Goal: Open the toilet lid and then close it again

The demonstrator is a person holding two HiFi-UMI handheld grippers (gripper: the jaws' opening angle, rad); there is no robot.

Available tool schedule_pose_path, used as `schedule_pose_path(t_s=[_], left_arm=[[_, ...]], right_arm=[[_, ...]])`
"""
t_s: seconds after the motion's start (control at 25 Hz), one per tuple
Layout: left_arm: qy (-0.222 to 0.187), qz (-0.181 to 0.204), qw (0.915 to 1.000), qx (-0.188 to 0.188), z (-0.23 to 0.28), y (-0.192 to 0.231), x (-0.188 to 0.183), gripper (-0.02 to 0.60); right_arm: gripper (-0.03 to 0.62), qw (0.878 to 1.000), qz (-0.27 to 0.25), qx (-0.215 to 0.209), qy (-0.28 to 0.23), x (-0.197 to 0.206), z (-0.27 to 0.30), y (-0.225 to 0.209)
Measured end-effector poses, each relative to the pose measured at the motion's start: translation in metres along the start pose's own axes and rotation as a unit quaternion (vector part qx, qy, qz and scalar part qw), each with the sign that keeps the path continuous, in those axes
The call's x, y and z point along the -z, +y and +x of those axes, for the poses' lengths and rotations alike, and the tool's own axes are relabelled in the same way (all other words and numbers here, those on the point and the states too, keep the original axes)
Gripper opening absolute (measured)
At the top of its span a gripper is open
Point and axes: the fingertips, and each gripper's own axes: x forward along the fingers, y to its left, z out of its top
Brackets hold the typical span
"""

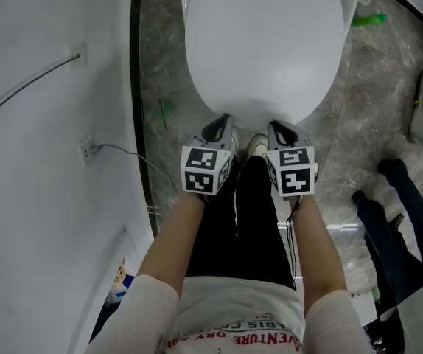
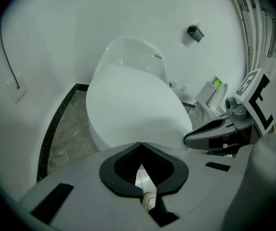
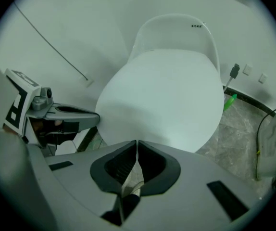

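- Your left gripper (image 1: 221, 121) has its jaws pressed together, tip against tip, with nothing between them.
- Its tips sit at the front edge of the toilet lid (image 1: 263, 43), a little left of the lid's midline. No view shows whether they touch the rim.
- Your right gripper (image 1: 278, 127) is likewise closed and empty, its pads meeting along one thin line.
- It points at the same front edge of the lid, just right of the midline, level with the left gripper. Contact here cannot be made out either.
- The two grippers stand side by side with a narrow gap between them, and your shoe (image 1: 257, 144) shows in that gap, just in front of the lid.
- The toilet lid lies down flat over the bowl, closed, its smooth white top facing you.
- A green object (image 1: 368, 21) lies on the stone floor to the right of the lid, near its back.
- Another person's dark-trousered legs (image 1: 388, 220) stand well to the right of the lid.
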Motion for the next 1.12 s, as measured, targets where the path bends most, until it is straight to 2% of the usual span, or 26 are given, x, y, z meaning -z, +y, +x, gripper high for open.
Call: schedule_pose_path(t_s=[0.12, 0.24, 0.4, 0.52, 0.64, 0.76, 0.92, 1.12], left_arm=[[-0.003, -0.026, 0.9996, -0.009, -0.018, -0.006, -0.015, 0.008], [-0.038, -0.049, 0.9981, 0.001, -0.051, -0.026, -0.053, 0.008], [-0.087, -0.015, 0.9957, 0.029, -0.098, -0.061, -0.125, 0.008], [-0.114, 0.015, 0.9927, 0.037, -0.145, -0.083, -0.172, 0.008], [-0.153, 0.039, 0.9866, 0.042, -0.196, -0.098, -0.224, 0.008], [-0.192, 0.040, 0.9787, 0.061, -0.248, -0.115, -0.269, 0.008], [-0.223, 0.048, 0.9715, 0.064, -0.310, -0.136, -0.311, 0.008], [-0.256, 0.080, 0.9617, 0.059, -0.368, -0.162, -0.343, 0.008]], right_arm=[[0.021, 0.999, 0.036, -0.006, -0.023, -0.016, -0.023, 0.002], [0.021, 0.996, 0.051, -0.006, -0.068, -0.051, -0.063, 0.009], [0.021, 0.990, 0.044, 0.006, -0.131, -0.107, -0.128, 0.009], [0.021, 0.985, 0.047, 0.015, -0.165, -0.136, -0.187, 0.016], [0.021, 0.978, 0.044, 0.015, -0.203, -0.169, -0.248, 0.025], [0.021, 0.968, 0.030, 0.009, -0.249, -0.202, -0.312, 0.035], [0.021, 0.956, -0.016, 0.023, -0.293, -0.237, -0.387, 0.047], [0.021, 0.940, -0.021, 0.043, -0.339, -0.265, -0.457, 0.064]])
